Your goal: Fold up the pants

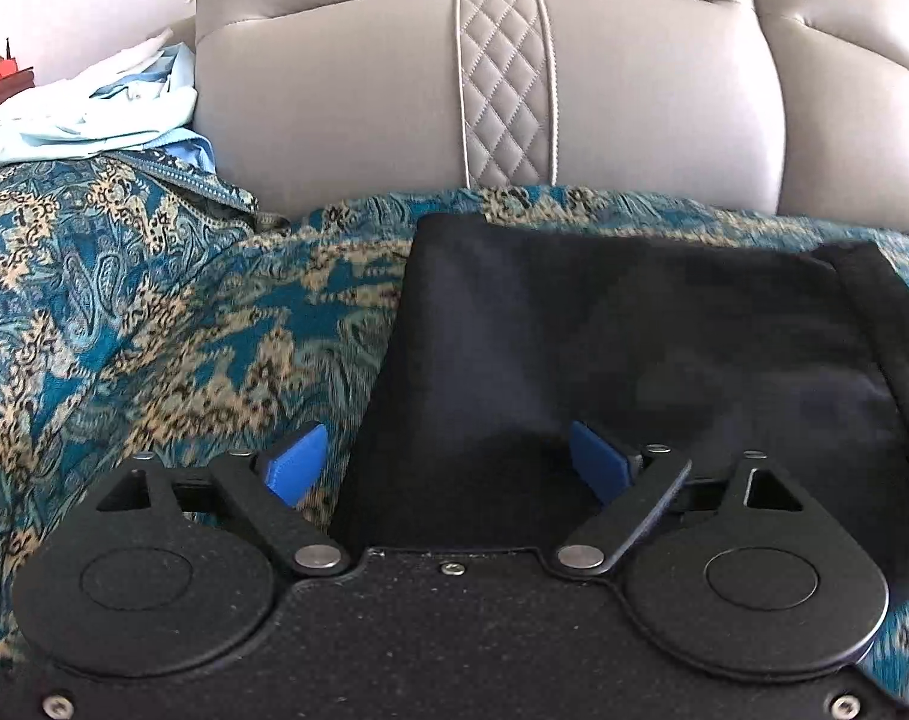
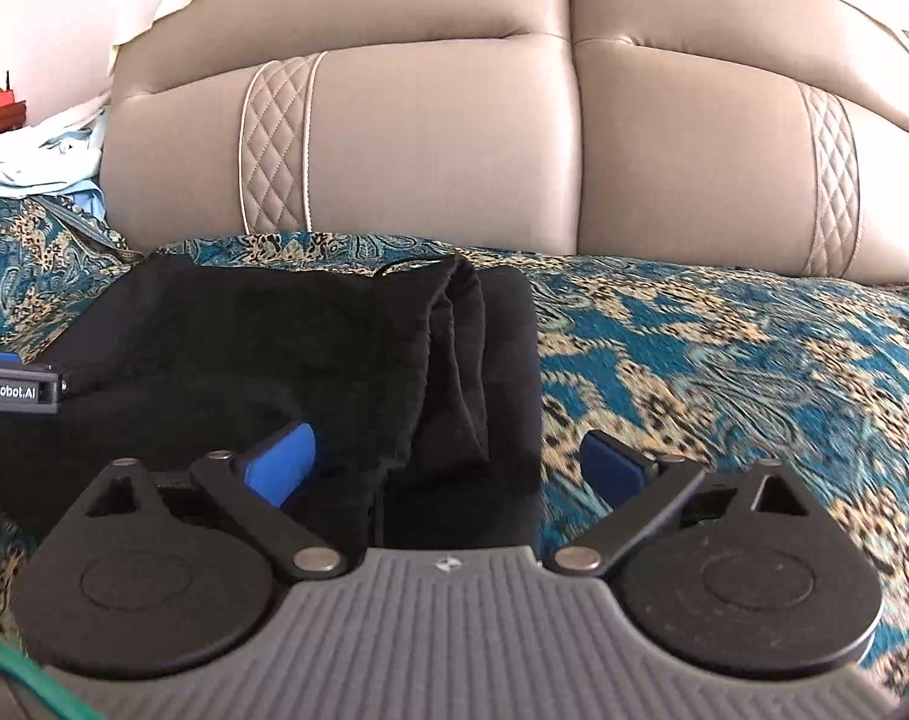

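Pants [image 1: 634, 330] folded compact on patterned throw [image 1: 154, 312]. Left gripper [image 1: 448, 468], right gripper [image 2: 448, 468] both wide open, empty, straddling near edge at 6 o'clock. Likely final tidy; next: pinch, square up.

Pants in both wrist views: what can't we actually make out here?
- Near edge of the black pants: left wrist view, hidden under the left gripper body.
- Fold layers: right wrist view, black pants show only one ridge; the right gripper covers the near part.
- Pale blue clothes: left wrist view, cut off by the left edge, item unclear.
- Bedspread pattern: blurred towards the edges.
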The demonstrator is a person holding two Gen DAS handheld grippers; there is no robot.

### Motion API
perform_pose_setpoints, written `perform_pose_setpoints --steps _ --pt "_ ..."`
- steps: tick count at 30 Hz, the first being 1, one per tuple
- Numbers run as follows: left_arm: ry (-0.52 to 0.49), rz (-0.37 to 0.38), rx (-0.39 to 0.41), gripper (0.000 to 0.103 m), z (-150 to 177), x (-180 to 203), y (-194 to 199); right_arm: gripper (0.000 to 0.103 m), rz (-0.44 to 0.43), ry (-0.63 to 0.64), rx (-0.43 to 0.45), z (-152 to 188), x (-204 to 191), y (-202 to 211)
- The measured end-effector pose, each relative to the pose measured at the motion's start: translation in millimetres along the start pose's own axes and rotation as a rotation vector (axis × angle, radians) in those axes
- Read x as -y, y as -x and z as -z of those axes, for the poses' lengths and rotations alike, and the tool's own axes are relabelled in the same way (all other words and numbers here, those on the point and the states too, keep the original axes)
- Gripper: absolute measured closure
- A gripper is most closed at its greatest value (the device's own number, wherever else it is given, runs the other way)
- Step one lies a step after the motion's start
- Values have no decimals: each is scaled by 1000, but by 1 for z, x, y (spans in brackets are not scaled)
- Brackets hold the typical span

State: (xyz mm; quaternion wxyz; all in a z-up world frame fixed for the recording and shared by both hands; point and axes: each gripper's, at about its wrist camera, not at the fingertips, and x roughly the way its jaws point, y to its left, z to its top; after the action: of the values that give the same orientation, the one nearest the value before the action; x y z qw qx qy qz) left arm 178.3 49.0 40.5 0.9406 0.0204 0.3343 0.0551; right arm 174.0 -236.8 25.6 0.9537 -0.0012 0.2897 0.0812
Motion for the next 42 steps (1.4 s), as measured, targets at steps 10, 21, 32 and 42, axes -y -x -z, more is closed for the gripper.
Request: perform_pose_setpoints --steps 10,21,32,42 --pt "9 7 18 11 30 1 42 0 28 -114 56 30 11 37" --pt "-9 12 20 7 62 13 77 0 -35 -57 113 59 -21 69" --pt "-34 9 -4 2 84 23 82 0 -30 41 89 70 -52 60" --pt "58 59 -32 0 84 9 72 0 6 86 95 78 -65 49"
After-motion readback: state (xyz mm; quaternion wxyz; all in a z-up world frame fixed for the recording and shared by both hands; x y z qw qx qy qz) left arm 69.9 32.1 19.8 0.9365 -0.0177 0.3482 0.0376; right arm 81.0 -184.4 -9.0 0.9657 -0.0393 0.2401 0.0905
